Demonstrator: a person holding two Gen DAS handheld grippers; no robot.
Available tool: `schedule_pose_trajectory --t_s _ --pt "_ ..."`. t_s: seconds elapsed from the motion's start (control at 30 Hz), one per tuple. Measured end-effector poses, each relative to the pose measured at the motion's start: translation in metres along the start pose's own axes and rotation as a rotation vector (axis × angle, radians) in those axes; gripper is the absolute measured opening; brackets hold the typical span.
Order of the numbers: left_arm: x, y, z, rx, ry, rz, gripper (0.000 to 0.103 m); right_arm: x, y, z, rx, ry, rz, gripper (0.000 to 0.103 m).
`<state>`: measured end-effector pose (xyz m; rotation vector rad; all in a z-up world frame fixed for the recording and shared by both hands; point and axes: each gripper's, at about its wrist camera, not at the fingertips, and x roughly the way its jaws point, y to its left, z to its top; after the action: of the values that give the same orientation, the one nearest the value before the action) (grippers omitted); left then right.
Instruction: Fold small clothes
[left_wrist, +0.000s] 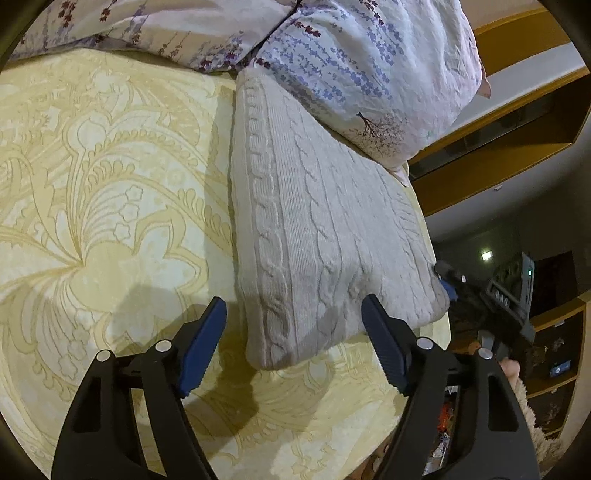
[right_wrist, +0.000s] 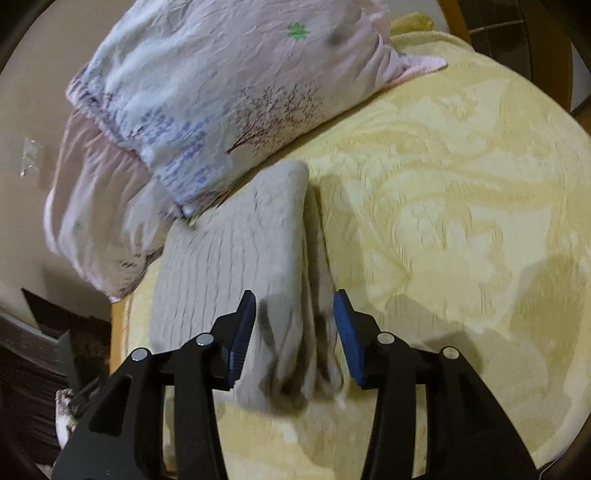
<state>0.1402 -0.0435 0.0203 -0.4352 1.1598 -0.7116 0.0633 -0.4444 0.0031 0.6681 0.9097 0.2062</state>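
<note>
Presently, by item:
Left gripper (left_wrist: 293, 321): spread, empty.
Right gripper (right_wrist: 294, 317): parted, pads clear of cloth.
Sweater (left_wrist: 325, 229): folded, on bedspread (left_wrist: 110, 184), near end between both jaws.
Pillow (left_wrist: 354, 66): beyond sweater.

One folded cable-knit sweater (left_wrist: 325, 229) lies ahead of the hand-held gripper (left_wrist: 293, 328), two floral pillows (left_wrist: 369, 66) beyond it, on one yellow bedspread (left_wrist: 103, 177).

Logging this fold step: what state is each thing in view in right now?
Knit sweater: folded, flat on the bedspread.
Left gripper: open, sweater corner between its fingers.
Right gripper: open, astride the sweater's folded edge.
Floral pillow: overlapping the sweater's far end.
Bedspread: spread flat.
</note>
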Motion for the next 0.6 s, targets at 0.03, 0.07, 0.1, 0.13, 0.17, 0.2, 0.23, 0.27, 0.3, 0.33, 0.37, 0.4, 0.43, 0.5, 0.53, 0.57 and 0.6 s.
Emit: schedule_pose_trajectory --t_s 0.03,0.07,0.1,0.13,0.17,0.2,0.23,0.27,0.3,0.33,0.37,0.4,0.43,0.5,0.53,0.57,0.6 --pt "0.001 0.0 -0.002 -0.002 0.004 -0.004 0.07 -0.001 0.001 -0.005 -0.005 0.006 0.01 0.044" --pt "0.002 0.001 -0.004 -0.007 0.01 -0.01 0.067 0.0 0.003 -0.011 -0.017 0.016 0.021 0.043" --pt "0.004 0.001 -0.007 -0.014 0.019 -0.02 0.064 0.001 0.004 -0.014 -0.024 0.022 0.019 0.042" --pt "0.006 0.001 -0.009 -0.018 0.026 -0.023 0.061 0.001 0.004 -0.017 -0.035 0.027 0.015 0.035" --pt "0.009 0.001 -0.011 -0.021 0.034 -0.023 0.06 0.004 0.005 -0.02 -0.045 0.035 0.013 0.025" --pt "0.011 0.001 -0.013 -0.022 0.04 -0.015 0.057 0.006 0.006 -0.023 -0.053 0.037 0.0 0.022" --pt "0.012 0.001 -0.014 -0.022 0.042 -0.009 0.051 0.006 0.007 -0.024 -0.063 0.032 -0.021 0.016" --pt "0.013 0.001 -0.015 -0.026 0.042 -0.005 0.048 0.005 0.008 -0.023 -0.066 0.021 -0.025 0.012" --pt "0.013 0.001 -0.015 -0.03 0.039 -0.004 0.042 0.001 0.01 -0.022 -0.068 -0.002 -0.019 0.011" --pt "0.011 0.003 -0.015 -0.037 0.032 -0.01 0.034 -0.007 0.013 -0.021 -0.073 -0.038 -0.002 0.01" --pt "0.009 0.004 -0.016 -0.043 0.025 -0.019 0.031 -0.012 0.015 -0.021 -0.081 -0.06 0.006 0.009" --pt "0.007 0.005 -0.016 -0.047 0.02 -0.026 0.028 -0.016 0.018 -0.021 -0.096 -0.079 0.008 0.009" --pt "0.005 0.006 -0.017 -0.052 0.015 -0.038 0.026 -0.019 0.02 -0.021 -0.11 -0.089 -0.001 0.009" --pt "0.003 0.009 -0.02 -0.056 0.013 -0.043 0.024 -0.016 0.02 -0.024 -0.126 -0.077 -0.035 0.009" --pt "0.003 0.009 -0.021 -0.058 0.014 -0.045 0.024 -0.012 0.017 -0.027 -0.124 -0.062 -0.055 0.009" --pt "0.003 0.01 -0.023 -0.059 0.014 -0.044 0.023 -0.006 0.011 -0.03 -0.117 -0.042 -0.083 0.009" --pt "0.003 0.011 -0.025 -0.06 0.017 -0.043 0.023 -0.001 0.005 -0.033 -0.106 -0.026 -0.098 0.009"
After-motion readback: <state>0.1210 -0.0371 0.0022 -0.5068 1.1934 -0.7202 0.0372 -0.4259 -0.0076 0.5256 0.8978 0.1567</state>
